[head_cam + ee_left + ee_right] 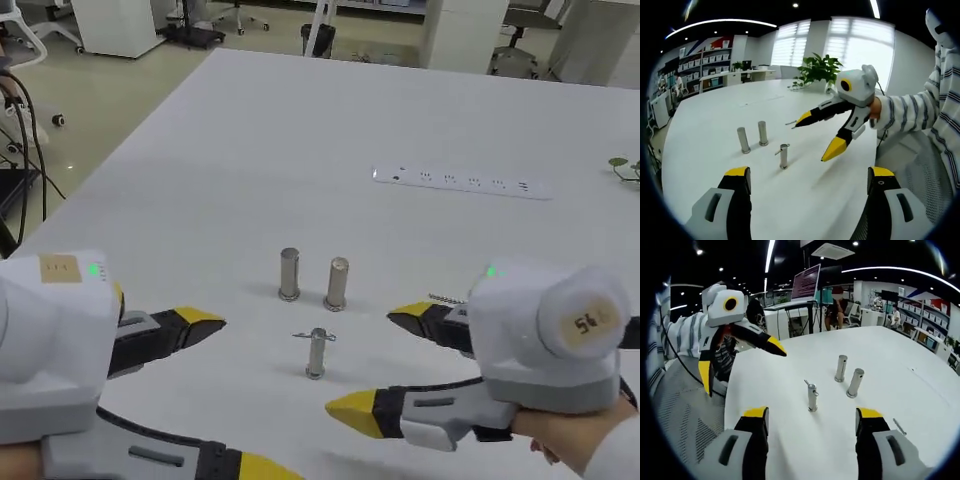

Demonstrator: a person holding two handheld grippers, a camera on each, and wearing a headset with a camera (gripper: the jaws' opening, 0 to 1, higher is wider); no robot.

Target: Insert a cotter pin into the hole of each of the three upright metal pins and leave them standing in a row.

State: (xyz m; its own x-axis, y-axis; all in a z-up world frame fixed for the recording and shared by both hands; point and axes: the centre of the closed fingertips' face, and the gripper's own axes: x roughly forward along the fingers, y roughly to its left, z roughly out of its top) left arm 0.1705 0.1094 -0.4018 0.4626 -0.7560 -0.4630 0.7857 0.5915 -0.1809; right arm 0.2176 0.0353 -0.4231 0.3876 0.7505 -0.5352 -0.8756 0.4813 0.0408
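**Two-gripper pin assembly, read left to right from the head view.**

**Left gripper** (250,398): held low, left of the front metal pin (316,355). Its fingers (190,322) are spread wide with nothing between them, and the tips aim inward toward that pin.

**Front metal pin:** stands upright on the white counter (300,150). A fitted cotter pin (314,336) crosses it near the top.

**Rear pins:** behind the front metal pin stand the left rear pin (289,274) and the right rear pin (337,283). They are side by side, near each other but apart, and neither carries a cotter.

**Right gripper** (360,362): right of the front metal pin, pointing left toward it. It is likewise spread and empty.

**Loose cotter pin** (445,298): lies flat on the counter, right of the front metal pin and just beside the far finger of the right gripper. In the right gripper view it lies just outside the right-hand finger.

**Handling, by judgement:**
- The loose cotter pin is thin, light wire. It is likely to skate on the smooth counter and to twist in a grip.
- It is probably best pinched near its head end, with the legs left free for the hole.
- The rear pins look stiff, smooth and narrow-based, so they would tip easily under a sideways push.
- Each would want bracing low on the shaft while the cotter goes in.
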